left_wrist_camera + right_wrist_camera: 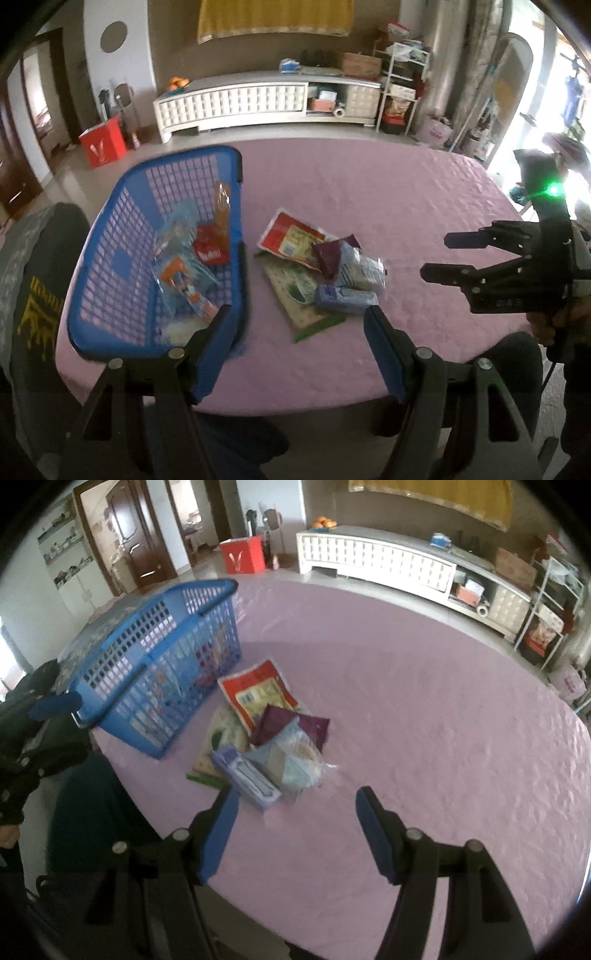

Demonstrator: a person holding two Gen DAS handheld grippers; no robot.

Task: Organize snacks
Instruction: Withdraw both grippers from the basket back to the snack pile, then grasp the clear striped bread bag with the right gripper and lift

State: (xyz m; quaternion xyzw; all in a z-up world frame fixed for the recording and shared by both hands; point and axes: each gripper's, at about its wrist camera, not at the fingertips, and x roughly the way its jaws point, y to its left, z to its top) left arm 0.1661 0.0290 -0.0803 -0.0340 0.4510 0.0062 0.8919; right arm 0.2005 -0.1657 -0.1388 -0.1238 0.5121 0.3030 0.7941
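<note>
A blue mesh basket stands at the left of the pink table and holds several snack packets, one of them red. Right of it lies a loose pile: a red-and-yellow packet, a maroon packet, a clear bag of pale snacks, a lilac pack and a flat green-and-cream packet. My left gripper hangs open and empty just short of the pile. My right gripper is open and empty too, right of the pile.
The pink tablecloth runs far and right past the pile. The table's near edge lies under my fingers. A chair draped in dark cloth stands left of the basket. Beyond the table are a white cabinet and a red box.
</note>
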